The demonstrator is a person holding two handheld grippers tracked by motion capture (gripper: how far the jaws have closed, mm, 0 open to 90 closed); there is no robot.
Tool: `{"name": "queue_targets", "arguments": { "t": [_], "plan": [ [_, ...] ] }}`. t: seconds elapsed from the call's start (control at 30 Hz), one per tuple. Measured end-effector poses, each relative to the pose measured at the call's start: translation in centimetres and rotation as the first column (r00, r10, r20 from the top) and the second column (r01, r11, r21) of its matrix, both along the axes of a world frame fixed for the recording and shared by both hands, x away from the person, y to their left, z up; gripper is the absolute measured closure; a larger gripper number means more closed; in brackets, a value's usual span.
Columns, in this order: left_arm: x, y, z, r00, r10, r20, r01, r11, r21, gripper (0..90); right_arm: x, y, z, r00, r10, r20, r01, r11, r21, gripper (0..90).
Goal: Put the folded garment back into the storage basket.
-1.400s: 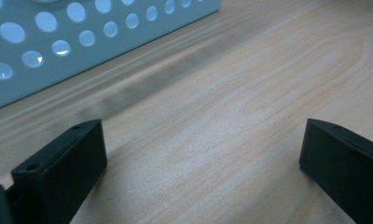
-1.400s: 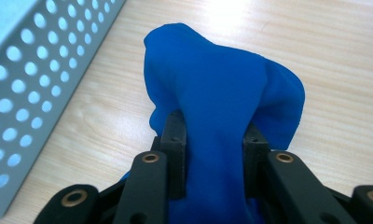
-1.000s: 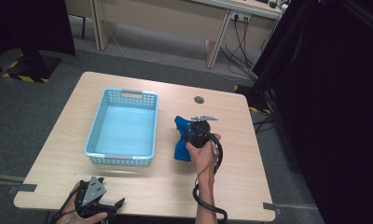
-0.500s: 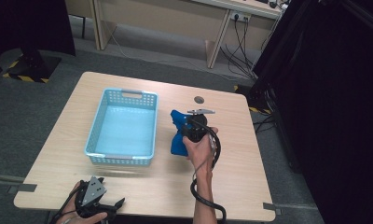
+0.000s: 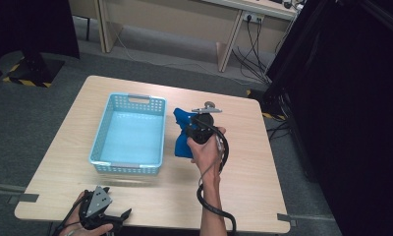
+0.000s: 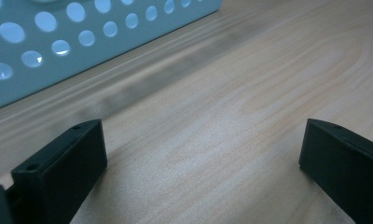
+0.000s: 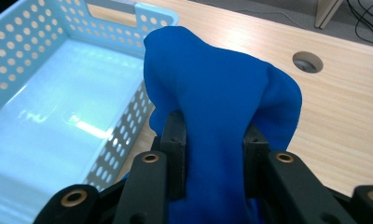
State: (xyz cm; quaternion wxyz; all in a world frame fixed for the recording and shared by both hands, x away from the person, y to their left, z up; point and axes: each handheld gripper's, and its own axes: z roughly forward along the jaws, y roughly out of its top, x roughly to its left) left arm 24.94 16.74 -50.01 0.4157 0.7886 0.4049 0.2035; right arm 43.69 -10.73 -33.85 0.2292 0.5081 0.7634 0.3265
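A blue cloth hangs bunched in my right gripper, which is shut on it just right of the light blue basket. In the right gripper view the cloth bulges up between the two black jaws, above the table and beside the basket's perforated wall. The basket has nothing in it. My left gripper rests at the table's near left edge, held by a hand. In the left gripper view its jaws stand wide apart over bare wood, open, with the basket wall ahead.
A round cable hole sits in the wooden table behind the right gripper. A black cable loops along the right forearm. Dark curtains stand to the right and desk legs with cables beyond the far edge.
The right gripper has lifted the blue cloth off the table and shifted a little toward the far edge. The left gripper has stayed put.
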Motion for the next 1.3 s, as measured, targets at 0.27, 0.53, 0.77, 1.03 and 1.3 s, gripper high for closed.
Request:
{"name": "queue_targets", "arguments": {
  "t": [0.27,0.53,0.77,1.03,1.3],
  "plan": [
    [0.0,0.0,0.0,1.0000,0.000,-0.001,0.000,1.0000,0.000,0.0,-0.1,1.5,1.2,0.9996,0.021,0.017,-0.021,1.000,0.009,70.4],
    [0.0,0.0,0.0,1.0000,-0.001,-0.001,0.001,1.0000,-0.001,0.0,0.0,3.3,2.1,0.9985,0.048,0.026,-0.049,0.999,0.016,70.4],
    [0.0,0.0,0.0,1.0000,-0.001,-0.002,0.001,1.0000,0.000,0.0,0.1,5.0,2.8,0.9963,0.079,0.034,-0.080,0.997,0.016,70.4],
    [0.0,0.0,0.0,1.0000,-0.002,-0.002,0.002,1.0000,0.000,0.0,0.6,6.6,2.8,0.9942,0.103,0.032,-0.103,0.995,0.015,70.4],
    [0.0,0.0,0.0,1.0000,-0.003,-0.002,0.003,1.0000,0.001,0.0,0.9,8.3,2.4,0.9917,0.127,0.023,-0.127,0.992,0.005,70.3]
  ]
}}
